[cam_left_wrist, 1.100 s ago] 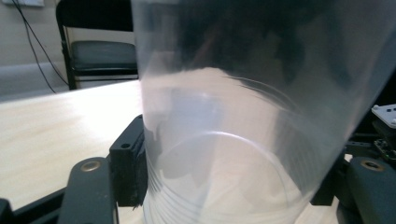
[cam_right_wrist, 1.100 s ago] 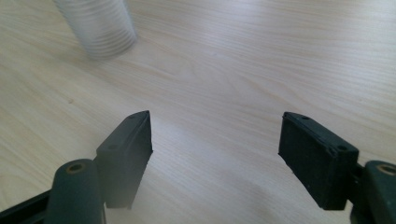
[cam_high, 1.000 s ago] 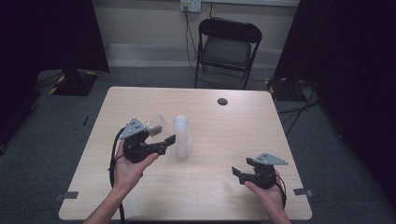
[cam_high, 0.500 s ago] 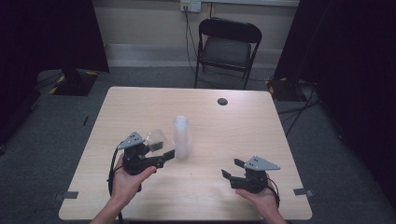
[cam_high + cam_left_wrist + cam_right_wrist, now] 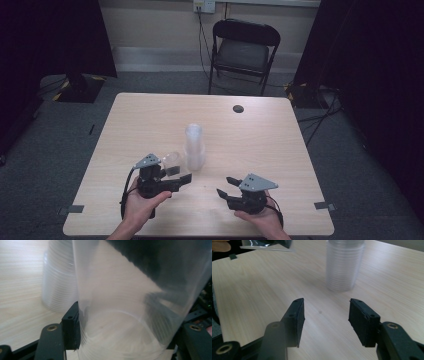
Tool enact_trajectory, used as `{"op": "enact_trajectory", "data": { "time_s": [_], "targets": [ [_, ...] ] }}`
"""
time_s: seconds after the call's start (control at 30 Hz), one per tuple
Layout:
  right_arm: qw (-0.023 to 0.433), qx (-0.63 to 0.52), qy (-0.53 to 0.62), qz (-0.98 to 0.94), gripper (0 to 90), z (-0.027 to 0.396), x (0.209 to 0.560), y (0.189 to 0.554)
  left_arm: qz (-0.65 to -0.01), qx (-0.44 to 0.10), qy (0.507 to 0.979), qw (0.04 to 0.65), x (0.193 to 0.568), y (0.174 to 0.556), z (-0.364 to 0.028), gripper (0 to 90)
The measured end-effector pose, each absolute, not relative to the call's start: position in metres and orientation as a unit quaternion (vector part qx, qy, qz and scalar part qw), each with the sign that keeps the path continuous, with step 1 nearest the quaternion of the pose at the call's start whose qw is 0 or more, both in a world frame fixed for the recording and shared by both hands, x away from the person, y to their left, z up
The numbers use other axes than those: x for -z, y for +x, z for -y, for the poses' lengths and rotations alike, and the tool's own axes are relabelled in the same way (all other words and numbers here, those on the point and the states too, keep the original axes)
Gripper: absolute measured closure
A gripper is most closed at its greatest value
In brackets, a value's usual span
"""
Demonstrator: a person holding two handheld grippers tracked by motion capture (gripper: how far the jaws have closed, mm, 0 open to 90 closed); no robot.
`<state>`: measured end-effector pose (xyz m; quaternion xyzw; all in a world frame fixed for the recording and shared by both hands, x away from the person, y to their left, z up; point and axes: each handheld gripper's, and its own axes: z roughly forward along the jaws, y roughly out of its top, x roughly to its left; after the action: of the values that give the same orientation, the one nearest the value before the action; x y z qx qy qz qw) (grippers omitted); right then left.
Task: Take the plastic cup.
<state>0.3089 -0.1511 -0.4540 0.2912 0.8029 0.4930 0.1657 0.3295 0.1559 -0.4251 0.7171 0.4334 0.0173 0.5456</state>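
Setting reads as a recording lab or test studio, not a home or shop. One plain light-wood table [image 5: 150, 120] stands alone in the middle of grey carpet [image 5: 45, 150], with small tape marks on the carpet near its front corners [image 5: 75, 208]. Black curtains [image 5: 50, 35] hang at left and right, closing off the space. Back wall is bare beige with a white baseboard and a wall outlet [image 5: 204, 5], cables running down from it. A single black folding chair [image 5: 243, 50] sits behind the table. Loose cables lie on the floor at right [image 5: 320, 112]. A dark stand base rests at far left [image 5: 77, 87].
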Motion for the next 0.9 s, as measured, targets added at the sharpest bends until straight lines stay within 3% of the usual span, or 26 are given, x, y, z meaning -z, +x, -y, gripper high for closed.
{"op": "enact_trajectory", "data": {
  "time_s": [0.2, 0.9],
  "targets": [
    [0.164, -0.497, 0.265, -0.81, 48.6, 0.132, 0.454, 0.307, -0.424, 0.019, 0.713, 0.558, 0.427, 0.329, -0.151, 35.5],
    [0.204, -0.547, 0.19, -0.789, 68.4, 0.101, 0.441, 0.309, -0.449, 0.126, 0.66, 0.589, 0.437, 0.337, -0.15, 35.5]
  ]
}}
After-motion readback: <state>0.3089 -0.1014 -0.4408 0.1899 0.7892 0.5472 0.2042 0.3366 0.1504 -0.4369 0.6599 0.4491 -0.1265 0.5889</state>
